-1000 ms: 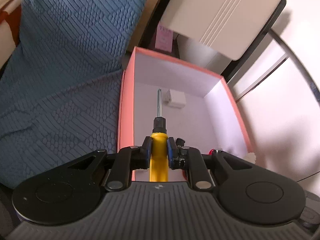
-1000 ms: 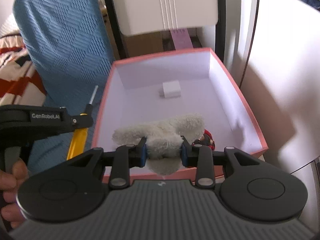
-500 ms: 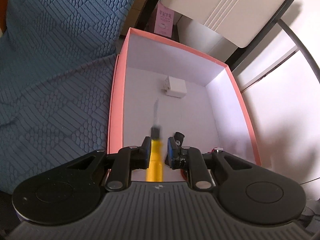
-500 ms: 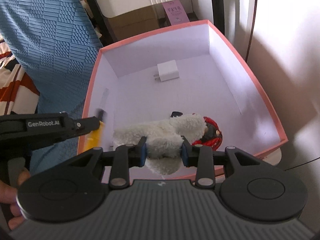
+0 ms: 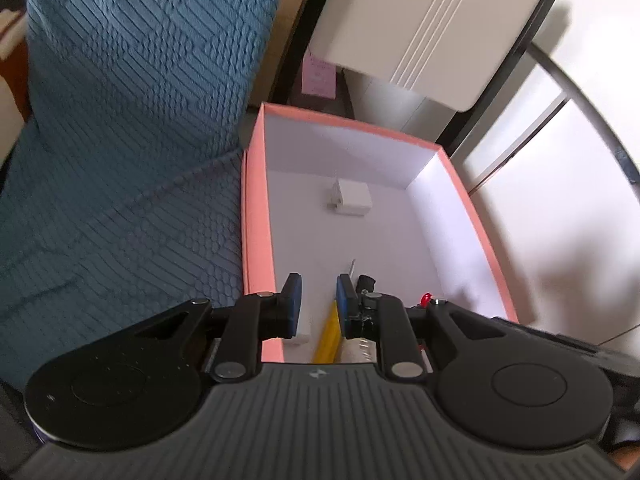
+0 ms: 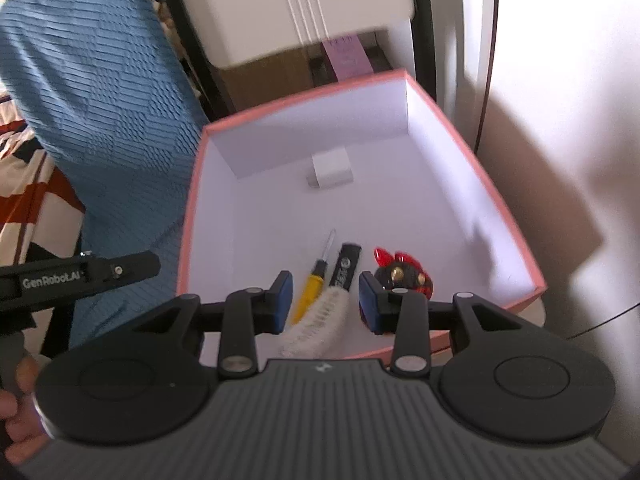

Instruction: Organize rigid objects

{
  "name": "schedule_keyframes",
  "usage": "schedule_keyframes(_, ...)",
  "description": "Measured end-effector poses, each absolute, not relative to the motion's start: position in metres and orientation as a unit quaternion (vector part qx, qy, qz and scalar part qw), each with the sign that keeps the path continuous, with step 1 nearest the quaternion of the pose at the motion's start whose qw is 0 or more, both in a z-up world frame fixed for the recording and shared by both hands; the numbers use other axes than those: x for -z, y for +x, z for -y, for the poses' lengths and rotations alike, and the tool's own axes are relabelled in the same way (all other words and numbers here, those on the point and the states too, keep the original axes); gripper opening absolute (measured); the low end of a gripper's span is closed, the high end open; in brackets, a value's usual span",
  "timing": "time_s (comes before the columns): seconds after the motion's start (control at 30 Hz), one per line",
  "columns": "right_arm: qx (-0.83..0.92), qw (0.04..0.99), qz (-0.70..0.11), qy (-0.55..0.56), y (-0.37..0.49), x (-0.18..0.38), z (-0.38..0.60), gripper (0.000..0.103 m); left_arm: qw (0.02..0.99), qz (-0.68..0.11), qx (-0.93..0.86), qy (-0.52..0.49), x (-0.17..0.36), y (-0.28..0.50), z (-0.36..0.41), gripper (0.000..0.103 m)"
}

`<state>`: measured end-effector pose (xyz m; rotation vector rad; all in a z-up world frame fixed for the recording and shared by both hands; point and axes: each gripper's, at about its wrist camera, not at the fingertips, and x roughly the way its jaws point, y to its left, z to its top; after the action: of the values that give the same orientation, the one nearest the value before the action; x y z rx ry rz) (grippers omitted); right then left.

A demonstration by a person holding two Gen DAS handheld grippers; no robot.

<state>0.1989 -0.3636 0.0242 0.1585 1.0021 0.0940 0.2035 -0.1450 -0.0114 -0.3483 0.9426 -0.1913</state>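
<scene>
A pink box with a white inside [image 5: 253, 216] [image 6: 188, 236] holds a white charger cube [image 5: 352, 197] [image 6: 331, 168], a yellow-handled screwdriver [image 6: 313, 288] [image 5: 328, 338], a black stick-shaped item [image 6: 345, 267], a red and black toy [image 6: 400, 274] and a white fluffy plush [image 6: 320, 320]. My left gripper [image 5: 318, 300] is open and empty above the box's near end. My right gripper [image 6: 325, 300] is open above the plush, which lies in the box below it.
A blue textured cloth [image 5: 120, 140] [image 6: 92, 92] lies left of the box. A white panel [image 5: 432, 20] and black frame bars stand behind it. A white surface [image 5: 560, 208] is on the right. A striped red fabric [image 6: 24, 200] lies far left.
My left gripper opened and the screwdriver dropped into the box. My right gripper opened and the plush now lies in the box. Both grippers pulled back a little.
</scene>
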Motion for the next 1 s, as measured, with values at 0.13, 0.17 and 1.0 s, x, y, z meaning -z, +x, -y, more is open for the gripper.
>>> schedule_keyframes(0.13, -0.051, 0.885, -0.457, 0.073, 0.183, -0.048, 0.356, 0.040, 0.878, -0.439, 0.096, -0.164, -0.007, 0.186, 0.135, 0.022)
schedule_keyframes(0.17, -0.051, 0.887, -0.453, 0.075, 0.179, -0.054, 0.354, 0.040, 0.878, -0.438, 0.099, -0.166, -0.011, 0.181, 0.132, 0.022)
schedule_keyframes(1.0, 0.002, 0.931, -0.358, 0.075, 0.038, -0.130, 0.321, 0.043, 0.886, -0.395, 0.191, -0.147, -0.082, 0.071, 0.100, 0.024)
